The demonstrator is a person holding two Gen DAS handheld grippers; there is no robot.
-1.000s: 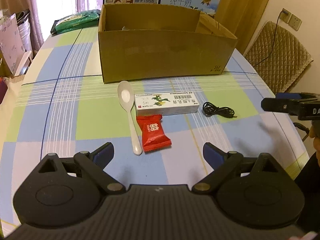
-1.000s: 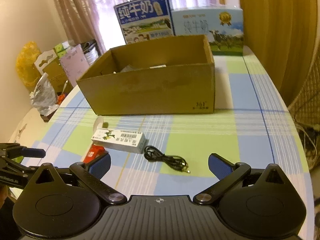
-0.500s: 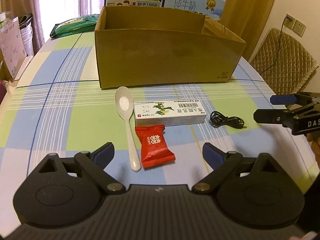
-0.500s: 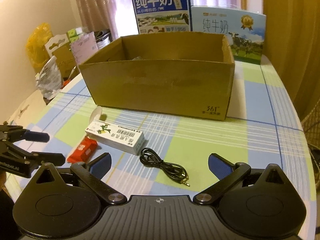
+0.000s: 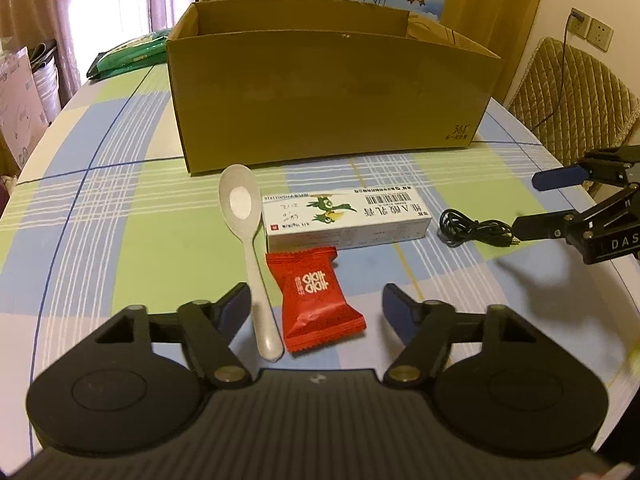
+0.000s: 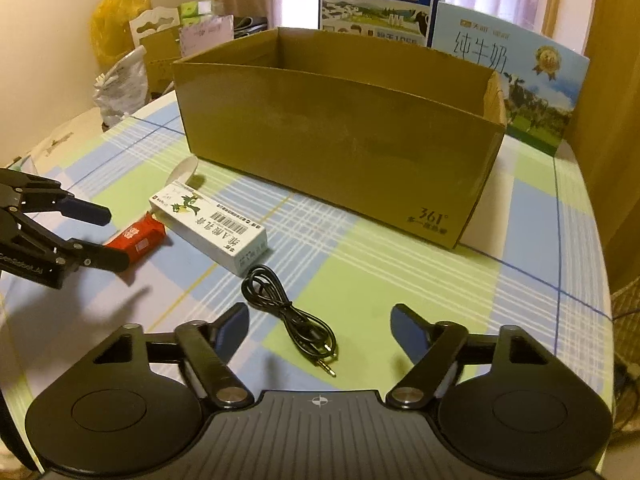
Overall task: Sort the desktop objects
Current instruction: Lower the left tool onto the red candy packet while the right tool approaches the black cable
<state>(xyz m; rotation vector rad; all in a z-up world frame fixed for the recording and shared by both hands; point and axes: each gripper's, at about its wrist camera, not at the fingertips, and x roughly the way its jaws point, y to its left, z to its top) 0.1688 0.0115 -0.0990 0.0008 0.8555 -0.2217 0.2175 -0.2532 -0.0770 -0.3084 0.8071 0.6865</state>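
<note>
Both claws, left [image 5: 316,304] and right [image 6: 319,322], gape empty, nearer than before; the brown cardboard box [image 5: 328,92] hides its contents.

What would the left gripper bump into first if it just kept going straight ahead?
Probably the red snack packet, lying between the open left gripper fingers, with the white spoon beside it. Height above the table is unclear, so it might pass over.

Behind the table you see two milk cartons [image 6: 382,0] against the curtains [image 5: 100,12], a quilted chair [image 5: 576,92], a green bag [image 5: 128,56] and a yellow bag [image 6: 116,16].
</note>
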